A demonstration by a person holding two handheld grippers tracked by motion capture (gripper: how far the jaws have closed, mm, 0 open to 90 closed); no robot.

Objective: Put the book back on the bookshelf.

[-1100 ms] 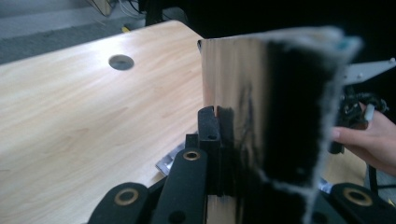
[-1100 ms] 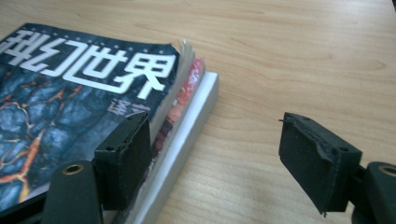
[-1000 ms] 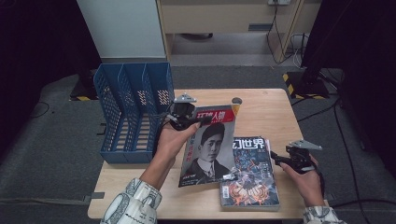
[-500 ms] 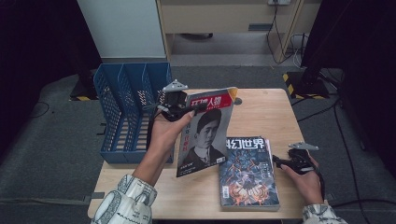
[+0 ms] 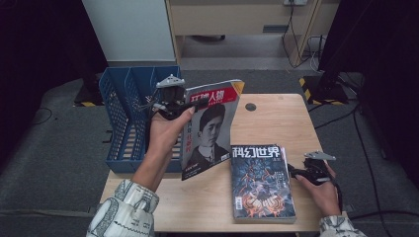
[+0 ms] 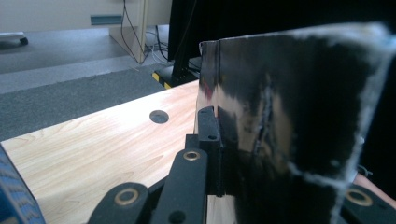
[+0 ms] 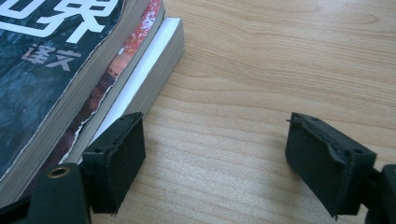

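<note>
A portrait-cover magazine (image 5: 210, 128) with a red title hangs tilted upright over the table's left half, and my left gripper (image 5: 190, 104) is shut on its top left edge. In the left gripper view one black pad (image 6: 209, 128) presses the glossy dark page (image 6: 289, 121). A stack of magazines (image 5: 262, 180) with a dark sci-fi cover on top lies flat at the front right. My right gripper (image 5: 294, 172) sits low beside the stack's right edge. Its jaws have just been opening. Only bare wood lies between them (image 7: 219, 154), next to the stack's spines (image 7: 140, 70).
A blue slotted file rack (image 5: 126, 113) stands at the table's left edge, just left of the raised magazine. The wooden table (image 5: 281, 123) has a round cable hole (image 5: 250, 106) near its far edge. Cables and dark furniture lie beyond on the grey floor.
The left gripper has lifted the portrait magazine off the table, tipping it upright and carrying it up and back-left toward the blue rack. The right gripper stays by the stack.
</note>
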